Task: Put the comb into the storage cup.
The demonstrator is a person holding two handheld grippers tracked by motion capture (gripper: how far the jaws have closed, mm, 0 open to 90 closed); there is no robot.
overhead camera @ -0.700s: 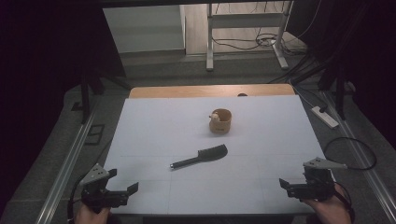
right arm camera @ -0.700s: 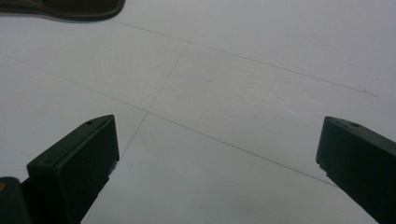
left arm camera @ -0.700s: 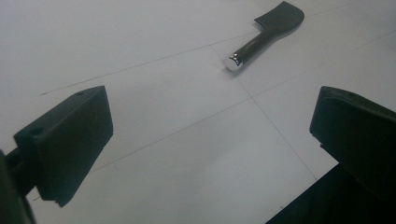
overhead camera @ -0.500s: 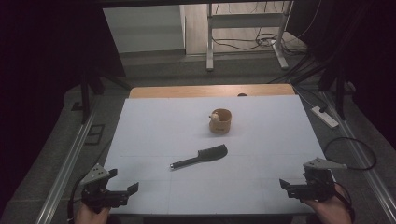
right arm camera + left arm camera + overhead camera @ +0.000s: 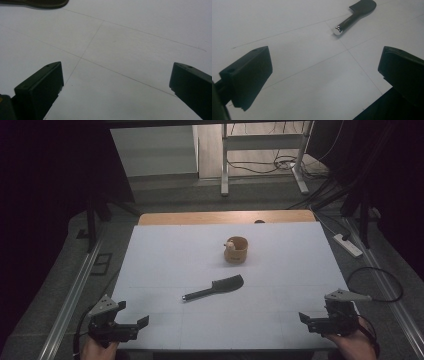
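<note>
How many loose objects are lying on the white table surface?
2. A black comb-like brush with a shiny-tipped handle lies near the middle of the white table. A small round wooden cup, with something pale at its rim, stands just beyond it. Nothing seems hidden.

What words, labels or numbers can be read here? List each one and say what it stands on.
None: no readable text on anything.
Black brush: no marking shows.
Wooden cup: no label shows.
White table sheet: only thin ruled lines.
Left tool and right tool: plain black jaws, no print.
</note>
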